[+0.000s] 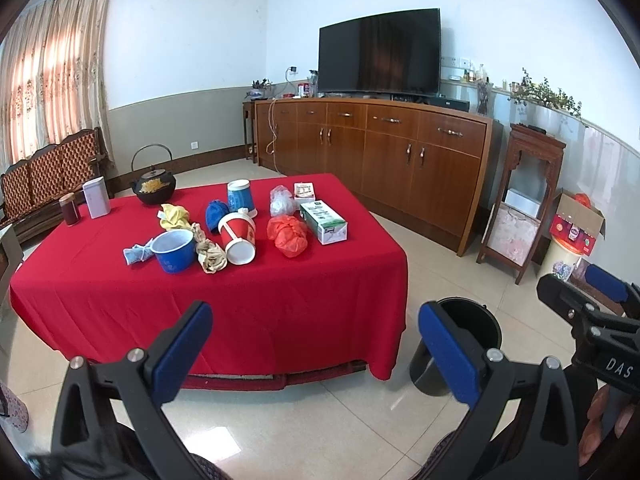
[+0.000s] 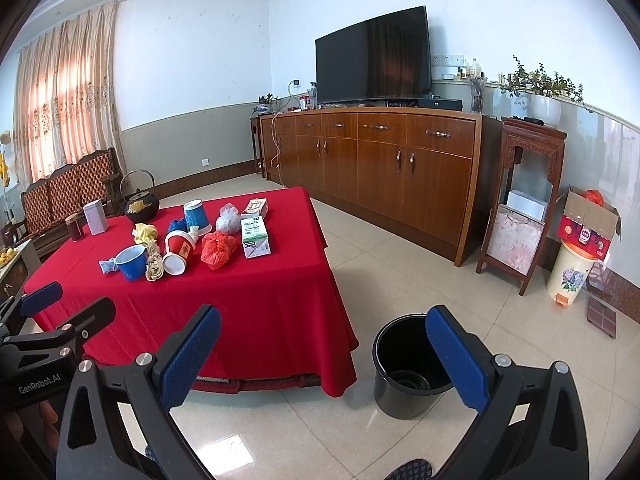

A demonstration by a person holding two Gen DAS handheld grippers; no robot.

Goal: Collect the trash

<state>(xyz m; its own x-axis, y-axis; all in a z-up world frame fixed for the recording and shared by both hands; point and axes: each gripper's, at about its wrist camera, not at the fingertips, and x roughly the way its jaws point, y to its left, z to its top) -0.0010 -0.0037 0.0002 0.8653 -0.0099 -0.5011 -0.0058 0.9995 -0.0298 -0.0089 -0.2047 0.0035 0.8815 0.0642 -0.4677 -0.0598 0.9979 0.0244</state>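
Both grippers hang above the tiled floor, short of the table (image 1: 120, 300) with its red cloth, and neither touches anything. The left gripper (image 1: 316, 344) has its jaws spread wide and holds nothing; the right gripper (image 2: 323, 354) is likewise released and bare. In the left wrist view the right gripper sits at 3 o'clock, just beside the left one. The black bin (image 2: 404, 368) stands on the floor off the table's near right corner, at about 5 o'clock from the table, and appears to hold nothing. The trash lies clustered mid-table. A blue cup (image 1: 173, 250) lies on its side at the cluster's 7 o'clock, touching a pale blue wad (image 1: 136, 255) on its left and a beige wad (image 1: 210, 254) on its right. A red cup (image 1: 238, 238) lies tipped just past the beige wad, with an orange bag (image 1: 289, 235) at its 3 o'clock and a green-and-white box (image 1: 323, 222) beyond that. Farther back lie a yellow wad (image 1: 174, 216), a blue wad (image 1: 216, 213), an inverted blue cup (image 1: 241, 197), a clear bag (image 1: 282, 201) and a small box (image 1: 305, 191). A kettle (image 1: 154, 186), a tin (image 1: 97, 197) and a jar (image 1: 70, 209) stand at the far left edge.
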